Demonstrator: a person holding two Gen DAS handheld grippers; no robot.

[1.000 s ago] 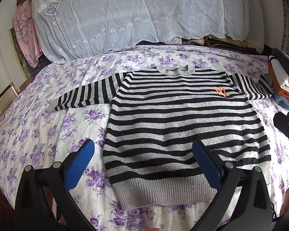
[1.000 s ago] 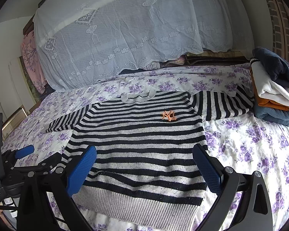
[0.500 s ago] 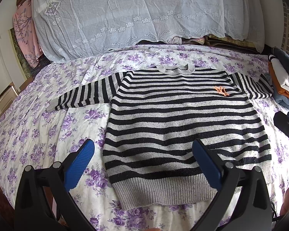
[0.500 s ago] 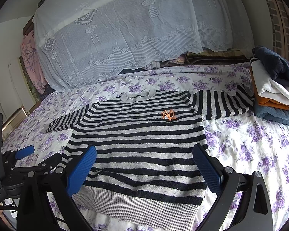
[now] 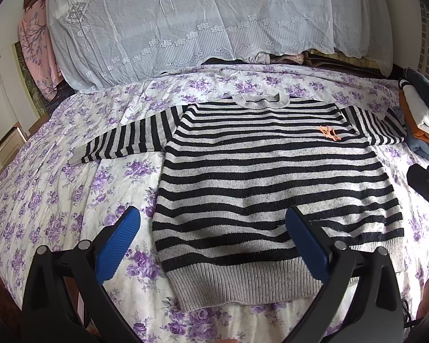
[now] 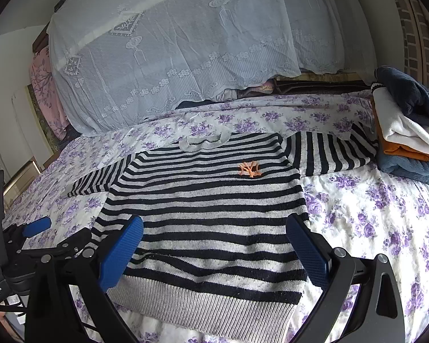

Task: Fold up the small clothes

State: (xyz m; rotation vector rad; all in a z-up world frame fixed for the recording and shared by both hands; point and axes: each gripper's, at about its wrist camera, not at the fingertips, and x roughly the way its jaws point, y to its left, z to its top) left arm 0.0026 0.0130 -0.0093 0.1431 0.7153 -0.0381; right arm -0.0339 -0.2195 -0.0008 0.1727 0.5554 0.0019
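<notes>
On the bed with the white, purple-flowered quilt (image 5: pixel 57 200), the left gripper (image 5: pixel 211 237) hangs low over the near edge with its blue-padded jaws spread wide and holding nothing, one pad above bare quilt and the other above the hem area of the black-and-grey striped knit sweater (image 5: pixel 271 177). That sweater lies flat and face up in the middle of the bed, both sleeves stretched outward, grey collar towards the white lace cover (image 5: pixel 186 23) and a small orange emblem (image 6: pixel 250 169) on its chest. The right gripper (image 6: pixel 214 248) hovers over the sweater's lower half with jaws likewise spread and empty, and further right a stack of folded clothes (image 6: pixel 409 140) sits on the quilt, just beside the sleeve end.
</notes>
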